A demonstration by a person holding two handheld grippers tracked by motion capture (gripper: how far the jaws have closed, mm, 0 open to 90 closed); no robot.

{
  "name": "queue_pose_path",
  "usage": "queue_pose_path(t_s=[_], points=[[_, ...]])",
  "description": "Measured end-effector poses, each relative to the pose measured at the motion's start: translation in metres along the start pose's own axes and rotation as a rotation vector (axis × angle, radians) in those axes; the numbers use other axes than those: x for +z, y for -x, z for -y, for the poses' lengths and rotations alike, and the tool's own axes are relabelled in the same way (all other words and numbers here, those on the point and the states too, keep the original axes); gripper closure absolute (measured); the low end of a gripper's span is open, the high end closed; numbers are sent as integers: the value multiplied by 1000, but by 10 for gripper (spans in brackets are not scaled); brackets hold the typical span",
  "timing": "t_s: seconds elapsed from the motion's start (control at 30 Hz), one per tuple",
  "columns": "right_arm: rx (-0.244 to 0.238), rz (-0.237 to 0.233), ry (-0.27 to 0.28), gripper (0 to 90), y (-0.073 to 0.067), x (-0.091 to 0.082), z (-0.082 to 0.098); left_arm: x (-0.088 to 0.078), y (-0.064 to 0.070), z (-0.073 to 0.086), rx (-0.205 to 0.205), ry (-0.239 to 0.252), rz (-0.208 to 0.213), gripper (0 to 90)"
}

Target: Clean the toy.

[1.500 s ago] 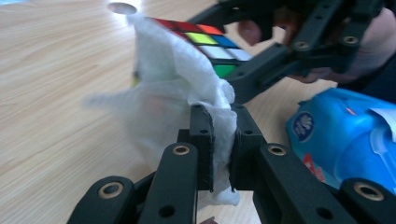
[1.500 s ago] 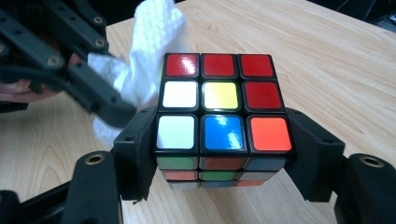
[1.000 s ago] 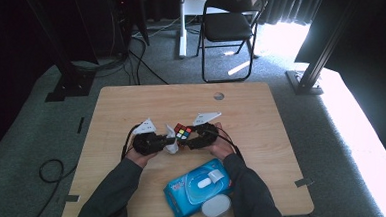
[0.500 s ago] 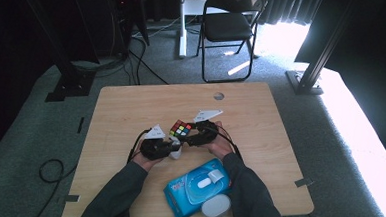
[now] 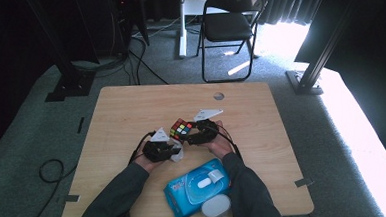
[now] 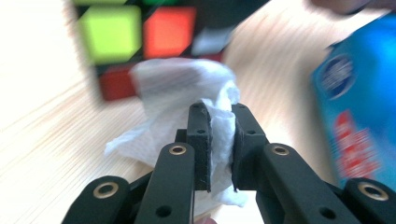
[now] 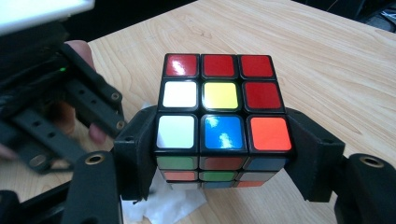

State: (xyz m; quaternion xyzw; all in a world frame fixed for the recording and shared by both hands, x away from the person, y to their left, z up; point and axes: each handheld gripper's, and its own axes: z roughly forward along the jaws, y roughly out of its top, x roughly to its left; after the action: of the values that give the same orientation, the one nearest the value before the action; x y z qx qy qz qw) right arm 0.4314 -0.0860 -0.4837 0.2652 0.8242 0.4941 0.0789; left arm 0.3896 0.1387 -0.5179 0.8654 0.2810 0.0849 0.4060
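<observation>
A scrambled Rubik's cube (image 7: 219, 121) sits clamped between the two black jaws of my right gripper (image 7: 219, 156), held a little above the table (image 5: 131, 106). From above, the cube (image 5: 181, 128) is at the table's middle, with the right gripper (image 5: 193, 135) beside it. My left gripper (image 6: 220, 116) is shut on a crumpled white wipe (image 6: 187, 88). Its jaws have just eased open slightly, with the wipe still pinched between them. The wipe reaches to just below the cube (image 6: 135, 32). In the high view the left gripper (image 5: 169, 151) is to the cube's lower left.
A blue pack of wet wipes (image 5: 197, 188) lies near the front edge between the person's forearms, with a white round lid (image 5: 216, 206) next to it. A cable hole (image 5: 219, 95) marks the far side. Beyond the table stands a folding chair (image 5: 229, 26).
The left hand has sunk and drawn in toward the cube with the wipe. The right hand and the cube have stayed in place.
</observation>
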Motion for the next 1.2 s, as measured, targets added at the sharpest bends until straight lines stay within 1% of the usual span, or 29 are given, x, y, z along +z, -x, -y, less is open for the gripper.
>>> queue_pose_path(t_s=[0.07, 0.13, 0.27, 0.3, 0.33, 0.37, 0.4, 0.47, 0.5, 0.53, 0.57, 0.6, 0.63, 0.67, 0.7, 0.73, 0.8, 0.87, 0.93, 0.97, 1.03, 1.1, 1.17, 1.2], points=[[1, 3, 0, 342, 1, 0, 0, 1, -4, 4, -13, -30, -18, 787], [5, 5, -2, 342, 0, 1, 0, 3, -5, 7, -13, -58, -35, 756], [0, 7, -10, 342, -1, 3, 0, 8, -1, 9, 15, -107, -64, 629], [0, 7, -10, 342, -1, 3, 0, 8, -1, 9, 15, -107, -64, 597], [-3, 7, -11, 342, -2, 4, 0, 10, 1, 9, 12, -111, -46, 597], [-3, 5, -11, 343, -2, 4, 0, 11, 1, 9, 8, -119, -40, 525], [-3, 6, -11, 342, -2, 4, 0, 13, 2, 9, 10, -126, -41, 496], [-2, 8, -11, 342, -2, 3, 0, 13, 3, 10, 18, -122, -44, 485], [-2, 8, -11, 342, -2, 3, 0, 13, 3, 10, 18, -122, -44, 485], [-2, 12, -9, 342, -1, 3, 0, 13, 4, 10, 32, -127, -51, 498], [-1, 12, -8, 342, -1, 3, 0, 13, 5, 9, 38, -128, -42, 530], [-2, 13, -8, 342, -1, 3, -1, 13, 6, 9, 44, -125, -36, 600], [-1, 14, -9, 342, -1, 4, -1, 13, 9, 9, 59, -126, -36, 664], [0, 15, -9, 342, -1, 4, -1, 14, 12, 8, 75, -126, -47, 726], [2, 16, -10, 342, -2, 4, -1, 14, 15, 7, 90, -125, -63, 769], [0, 17, -12, 342, -2, 5, -1, 14, 17, 6, 96, -119, -68, 791], [2, 19, -16, 342, -3, 6, -1, 12, 21, 4, 95, -77, -60, 808], [3, 21, -18, 342, -3, 6, -1, 8, 25, -1, 113, -45, -63, 813], [2, 21, -18, 342, -2, 7, 0, 8, 25, -1, 113, -45, -63, 813], [2, 21, -18, 342, -2, 7, 0, 2, 29, -6, 115, 5, -69, 813], [13, 25, -17, 342, -2, 7, 0, -2, 31, -10, 113, 39, -83, 818], [14, 25, -17, 342, -2, 7, 0, -6, 30, -12, 110, 55, -99, 820], [13, 24, -15, 342, -2, 7, 0, -8, 28, -12, 103, 59, -115, 822], [13, 25, -14, 342, -2, 6, 0, -9, 26, -11, 93, 63, -121, 822]])
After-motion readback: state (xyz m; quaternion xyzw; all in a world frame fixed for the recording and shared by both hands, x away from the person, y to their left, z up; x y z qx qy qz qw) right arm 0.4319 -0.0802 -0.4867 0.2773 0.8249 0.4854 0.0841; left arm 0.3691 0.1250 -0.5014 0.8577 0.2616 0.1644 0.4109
